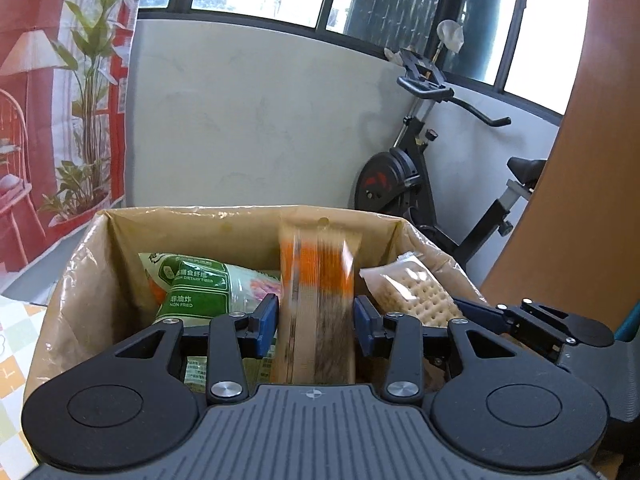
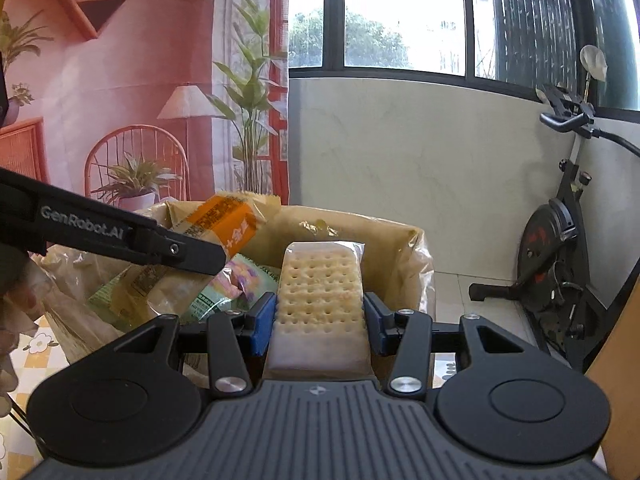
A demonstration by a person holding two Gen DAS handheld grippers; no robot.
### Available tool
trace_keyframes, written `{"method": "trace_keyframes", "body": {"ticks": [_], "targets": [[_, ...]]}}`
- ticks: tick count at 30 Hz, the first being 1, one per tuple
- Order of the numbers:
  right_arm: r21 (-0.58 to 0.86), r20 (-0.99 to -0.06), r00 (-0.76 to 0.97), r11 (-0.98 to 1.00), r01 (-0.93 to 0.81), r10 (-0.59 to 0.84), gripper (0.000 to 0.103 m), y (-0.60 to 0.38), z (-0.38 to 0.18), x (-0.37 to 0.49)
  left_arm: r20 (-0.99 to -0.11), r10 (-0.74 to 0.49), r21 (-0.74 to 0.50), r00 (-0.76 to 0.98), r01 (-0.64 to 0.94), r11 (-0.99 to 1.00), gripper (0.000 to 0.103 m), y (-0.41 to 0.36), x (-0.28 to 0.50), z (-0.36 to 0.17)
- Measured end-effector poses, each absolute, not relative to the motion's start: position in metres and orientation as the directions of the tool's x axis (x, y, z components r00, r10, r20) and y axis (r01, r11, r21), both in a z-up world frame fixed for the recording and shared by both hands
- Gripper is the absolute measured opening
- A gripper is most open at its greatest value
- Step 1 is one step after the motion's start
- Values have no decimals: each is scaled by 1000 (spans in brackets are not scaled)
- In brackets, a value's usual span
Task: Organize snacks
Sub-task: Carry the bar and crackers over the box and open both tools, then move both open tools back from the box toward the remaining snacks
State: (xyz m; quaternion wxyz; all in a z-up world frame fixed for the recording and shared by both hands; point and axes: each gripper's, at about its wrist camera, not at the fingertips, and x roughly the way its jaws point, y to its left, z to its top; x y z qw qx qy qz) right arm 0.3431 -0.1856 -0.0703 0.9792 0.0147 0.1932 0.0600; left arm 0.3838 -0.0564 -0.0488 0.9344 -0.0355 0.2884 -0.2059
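Right now my left gripper (image 1: pixel 316 320) has its jaws around an orange snack packet (image 1: pixel 316 280), pads barely off its sides, so it looks let go over the cardboard box (image 1: pixel 96 264). My right gripper (image 2: pixel 320 320) clamps a cracker pack (image 2: pixel 320 292) end-on above that box, likely so it drops in upright beside the green bag (image 1: pixel 196 284) already inside.
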Motion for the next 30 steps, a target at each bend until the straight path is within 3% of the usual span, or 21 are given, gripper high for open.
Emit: {"method": "trace_keyframes", "body": {"ticks": [3, 23, 30], "targets": [[57, -385, 915, 993, -106, 120, 50, -186, -72, 339, -516, -403, -191, 756, 357, 914, 59, -54, 382, -44], [124, -308, 945, 990, -74, 109, 51, -182, -45, 243, -405, -348, -79, 845, 347, 935, 66, -3, 286, -4], [166, -337, 936, 985, -48, 102, 57, -184, -62, 212, -433, -278, -24, 857, 298, 954, 68, 0, 257, -20]]}}
